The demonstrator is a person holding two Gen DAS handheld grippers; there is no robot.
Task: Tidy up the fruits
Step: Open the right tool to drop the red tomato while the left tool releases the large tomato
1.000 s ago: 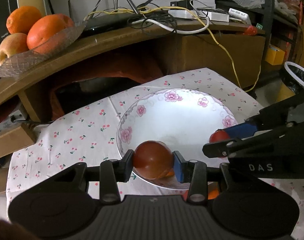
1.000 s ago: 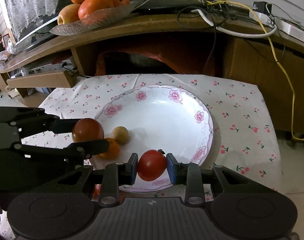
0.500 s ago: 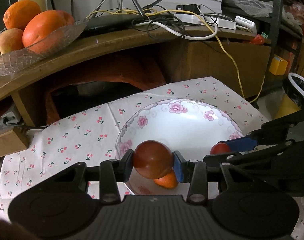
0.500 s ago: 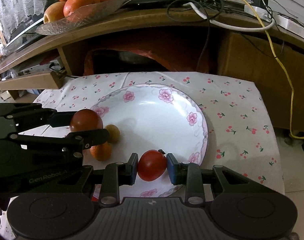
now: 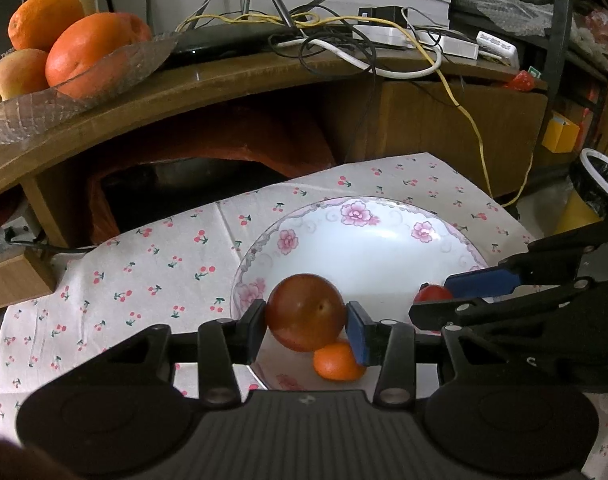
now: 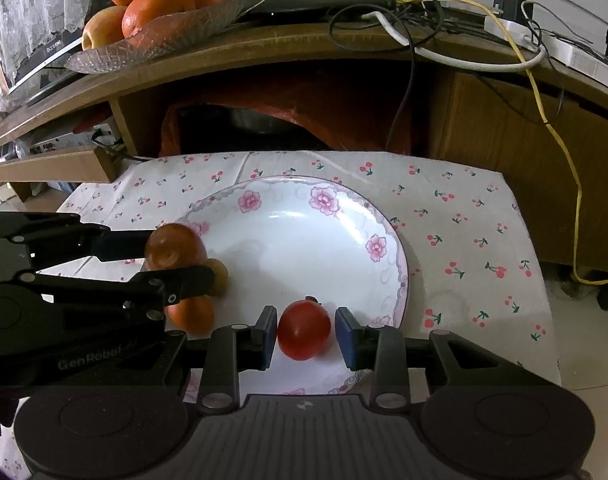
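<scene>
Task roughly midway: small orange (image 6: 190, 314) and a yellowish round fruit (image 6: 219, 276) already sit at the left edge of the floral plate (image 6: 368, 216), lower centre of frame. Right gripper (image 6: 306, 334) has parted around the red tomato (image 6: 304, 335), gaps both sides, tomato apparently resting on the plate. Left gripper (image 5: 306, 322) clamps a dark red-brown fruit (image 5: 306, 312), smooth and glossy, above the plate's near-left rim; not yet placed.

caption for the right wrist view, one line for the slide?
Right gripper open around a small red tomato on the floral white plate; left gripper grips a round brownish-red fruit.
</scene>
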